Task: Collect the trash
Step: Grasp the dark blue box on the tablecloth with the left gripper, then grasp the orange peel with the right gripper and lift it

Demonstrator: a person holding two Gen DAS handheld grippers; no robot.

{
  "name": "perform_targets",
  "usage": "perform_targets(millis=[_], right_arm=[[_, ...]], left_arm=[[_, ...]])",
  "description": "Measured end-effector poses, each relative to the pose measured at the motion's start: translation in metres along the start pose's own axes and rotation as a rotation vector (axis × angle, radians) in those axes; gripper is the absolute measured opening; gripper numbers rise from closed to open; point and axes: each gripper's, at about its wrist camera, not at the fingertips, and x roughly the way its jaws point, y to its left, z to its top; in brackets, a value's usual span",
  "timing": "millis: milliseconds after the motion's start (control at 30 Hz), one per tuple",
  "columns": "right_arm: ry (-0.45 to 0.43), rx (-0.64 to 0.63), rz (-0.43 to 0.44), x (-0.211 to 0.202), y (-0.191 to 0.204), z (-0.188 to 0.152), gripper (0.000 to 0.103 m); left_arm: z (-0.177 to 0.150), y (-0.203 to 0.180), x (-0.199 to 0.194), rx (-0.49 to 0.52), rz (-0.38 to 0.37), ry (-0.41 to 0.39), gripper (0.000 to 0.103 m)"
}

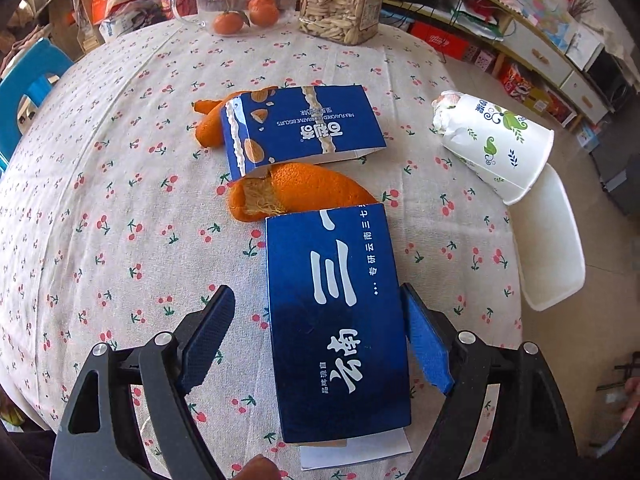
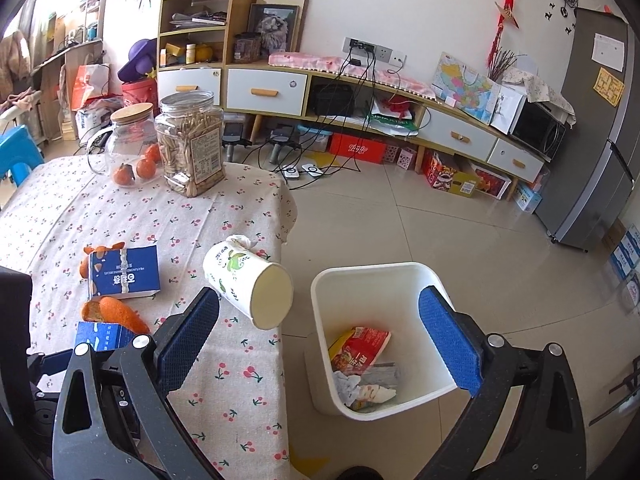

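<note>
A dark blue carton [image 1: 336, 320] lies flat on the cherry-print tablecloth [image 1: 120, 200], between the fingers of my left gripper [image 1: 316, 292]. The right pad [image 1: 426, 340] sits at the carton's edge and the left pad [image 1: 208, 336] stands clear of it. Beyond it lie an orange peel [image 1: 296, 192], a blue biscuit box [image 1: 300, 124] and a tipped paper cup [image 1: 496, 144] stuffed with tissue. My right gripper [image 2: 320, 296] is open and empty, over the table's edge. The cup [image 2: 248, 280] lies by its left finger. The white bin [image 2: 360, 270] stands on the floor below.
A glass jar of tangerines [image 2: 128, 148] and a jar of seeds [image 2: 192, 144] stand at the table's far end. The bin holds a red wrapper [image 2: 360, 348] and tissues. A blue stool [image 2: 20, 152], a low cabinet [image 2: 440, 120] and a fridge [image 2: 596, 120] surround the tiled floor.
</note>
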Motion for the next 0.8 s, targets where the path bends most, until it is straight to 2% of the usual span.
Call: perform_targets(millis=[67,133,333,500,600,767,800], right_arm=[[0.020,-0.006,0.026,0.005,0.008,0.001,0.096],[0.038,-0.018,0.052,0.009,0.017,0.001,0.096],[0.092,-0.096,0.187,0.021,0.060,0.000,0.096],[0.151,-0.265,0.334,0.037,0.113,-0.005,0.095],[0.165,-0.335,0.414,0.049,0.134,-0.007,0.090],[0.186,-0.426,0.474,0.061,0.159,-0.012,0.085],[0.199,-0.439,0.485,0.064,0.163,-0.014,0.081]], left_arm=[[-0.001,0.006,0.001,0.000,-0.045,0.031,0.056],[-0.002,0.016,-0.004,-0.013,-0.069,0.027,0.056],[0.006,0.058,-0.039,-0.035,-0.039,-0.077,0.056],[0.025,0.095,-0.064,-0.036,0.004,-0.159,0.056],[0.030,0.117,-0.072,-0.048,0.004,-0.202,0.056],[0.030,0.154,-0.064,-0.142,-0.055,-0.189,0.056],[0.031,0.159,-0.064,-0.154,-0.064,-0.187,0.056]])
